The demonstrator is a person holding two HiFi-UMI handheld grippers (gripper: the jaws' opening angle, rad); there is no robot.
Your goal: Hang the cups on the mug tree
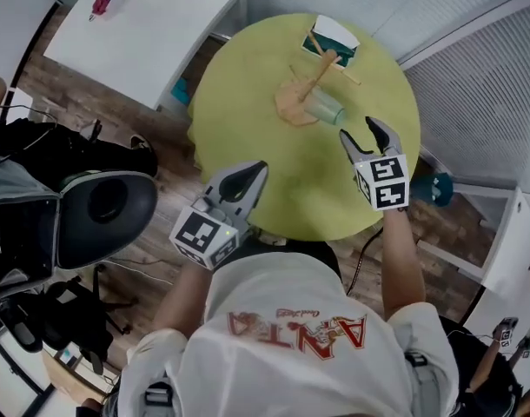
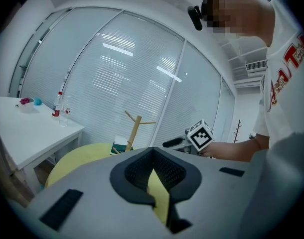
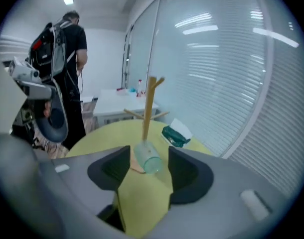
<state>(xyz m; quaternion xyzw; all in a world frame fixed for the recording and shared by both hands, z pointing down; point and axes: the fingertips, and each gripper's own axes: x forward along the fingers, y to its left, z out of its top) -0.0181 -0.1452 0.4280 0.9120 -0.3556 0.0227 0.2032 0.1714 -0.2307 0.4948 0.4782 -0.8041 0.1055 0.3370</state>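
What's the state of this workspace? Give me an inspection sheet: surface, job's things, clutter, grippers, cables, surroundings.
Surface: round yellow-green table on a wood floor.
Job's things: wooden mug tree upright, with no cup on its pegs; one clear green cup on its side by the base.
Clutter: green tissue pack beyond the tree.
Grippers: left gripper shut, empty; right gripper open, empty, pointed towards the cup.
Cables: what looks like a thin cable on the floor by the table's near edge.
Surroundings: white side table, grey chair, window blinds, a second person standing further back.
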